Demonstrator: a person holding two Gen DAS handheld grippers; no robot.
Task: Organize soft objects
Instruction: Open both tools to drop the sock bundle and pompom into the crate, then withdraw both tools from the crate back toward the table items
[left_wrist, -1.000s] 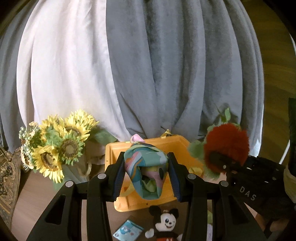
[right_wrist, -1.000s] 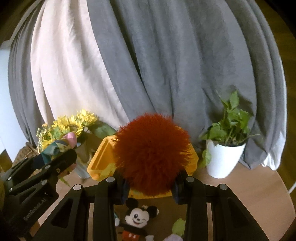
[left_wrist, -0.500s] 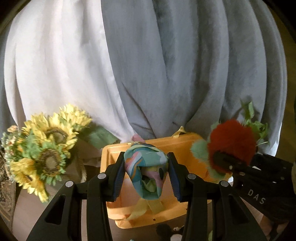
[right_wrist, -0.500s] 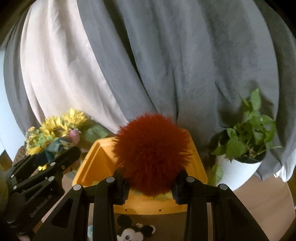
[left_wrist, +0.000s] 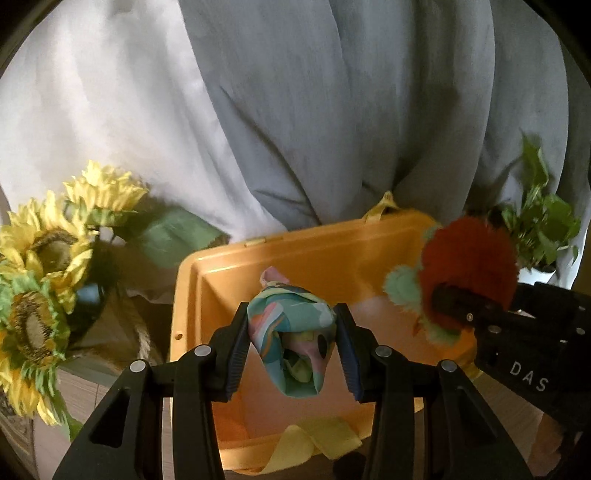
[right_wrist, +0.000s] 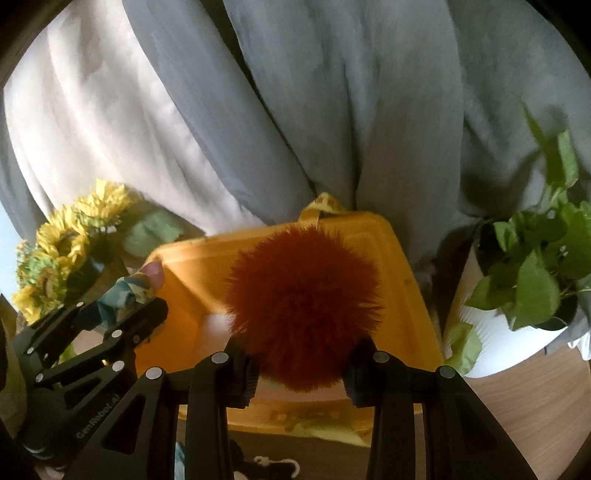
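My left gripper (left_wrist: 291, 347) is shut on a bundled pastel patterned scarf (left_wrist: 291, 339) and holds it over the open orange bin (left_wrist: 314, 251). My right gripper (right_wrist: 299, 365) is shut on a fluffy rust-red pom-pom (right_wrist: 303, 302), also held over the orange bin (right_wrist: 399, 266). In the left wrist view the right gripper (left_wrist: 458, 302) shows at the right with the pom-pom (left_wrist: 469, 266) and a bit of teal fluff. In the right wrist view the left gripper (right_wrist: 122, 306) shows at the left with the scarf (right_wrist: 129, 291).
Sunflowers (left_wrist: 44, 266) stand left of the bin. A potted green plant in a white pot (right_wrist: 532, 288) stands to its right. Grey and white curtains (left_wrist: 295, 110) hang close behind. A yellow ribbon (left_wrist: 314, 443) drapes over the bin's near rim. A Mickey toy (right_wrist: 258, 461) lies below.
Both grippers have moved forward and over the orange bin, which now looks larger and nearer. The Mickey toy has dropped out of the left wrist view. Both grips are unchanged.
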